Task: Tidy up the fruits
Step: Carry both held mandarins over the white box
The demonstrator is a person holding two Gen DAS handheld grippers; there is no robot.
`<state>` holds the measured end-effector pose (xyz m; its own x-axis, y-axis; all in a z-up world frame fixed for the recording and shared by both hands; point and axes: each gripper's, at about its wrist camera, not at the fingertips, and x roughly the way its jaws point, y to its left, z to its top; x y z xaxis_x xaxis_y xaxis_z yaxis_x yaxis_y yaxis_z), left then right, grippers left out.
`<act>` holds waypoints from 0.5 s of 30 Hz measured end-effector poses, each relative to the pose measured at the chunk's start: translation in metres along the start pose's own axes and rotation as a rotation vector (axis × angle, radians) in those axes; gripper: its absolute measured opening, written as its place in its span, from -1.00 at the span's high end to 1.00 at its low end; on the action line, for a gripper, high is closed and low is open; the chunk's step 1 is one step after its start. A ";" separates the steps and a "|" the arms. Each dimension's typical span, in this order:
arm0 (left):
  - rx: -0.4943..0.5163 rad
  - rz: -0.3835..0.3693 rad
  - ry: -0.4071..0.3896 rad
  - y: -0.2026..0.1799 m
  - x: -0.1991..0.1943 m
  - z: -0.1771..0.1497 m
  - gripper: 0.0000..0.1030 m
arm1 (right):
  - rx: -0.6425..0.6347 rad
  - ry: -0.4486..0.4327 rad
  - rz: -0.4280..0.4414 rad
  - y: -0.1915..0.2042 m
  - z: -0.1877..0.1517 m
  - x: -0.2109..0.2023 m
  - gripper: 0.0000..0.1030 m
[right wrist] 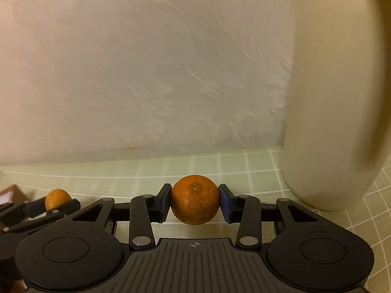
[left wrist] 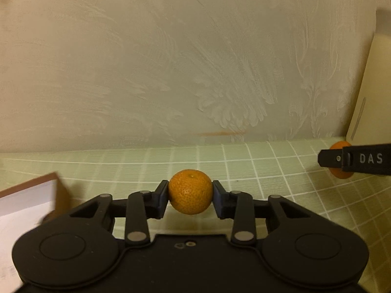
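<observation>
Both clamped: left gripper (left wrist: 190,195) squeezing one orange (left wrist: 190,191), right gripper (right wrist: 194,201) another orange (right wrist: 195,199), near the surface's (left wrist: 244,161) back edge. Better keeping pressure gentle, lifting level toward the box (left wrist: 27,200).

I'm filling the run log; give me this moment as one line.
left gripper: shut on left tangerine | right gripper: shut on right tangerine | box: untouched

2 small oranges with pitted peel; the first orange (left wrist: 190,191) sits clamped between the left gripper's (left wrist: 190,195) jaws; the second orange (right wrist: 195,200), stem scar facing the camera, between the right gripper's (right wrist: 195,201) jaws.
</observation>
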<state>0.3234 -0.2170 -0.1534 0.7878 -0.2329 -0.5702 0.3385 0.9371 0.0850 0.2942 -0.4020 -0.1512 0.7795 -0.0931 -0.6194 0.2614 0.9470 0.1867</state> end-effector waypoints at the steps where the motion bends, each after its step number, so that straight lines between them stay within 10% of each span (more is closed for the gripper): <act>1: -0.010 0.006 -0.003 0.006 -0.010 0.000 0.46 | -0.004 -0.011 0.015 0.007 0.002 -0.007 0.19; 15: -0.124 0.233 -0.035 0.137 -0.148 -0.034 0.46 | -0.150 -0.066 0.301 0.150 -0.027 -0.105 0.19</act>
<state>0.2358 -0.0451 -0.0849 0.8551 -0.0139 -0.5183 0.0819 0.9907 0.1086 0.2365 -0.2422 -0.0788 0.8455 0.1824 -0.5018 -0.0689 0.9692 0.2363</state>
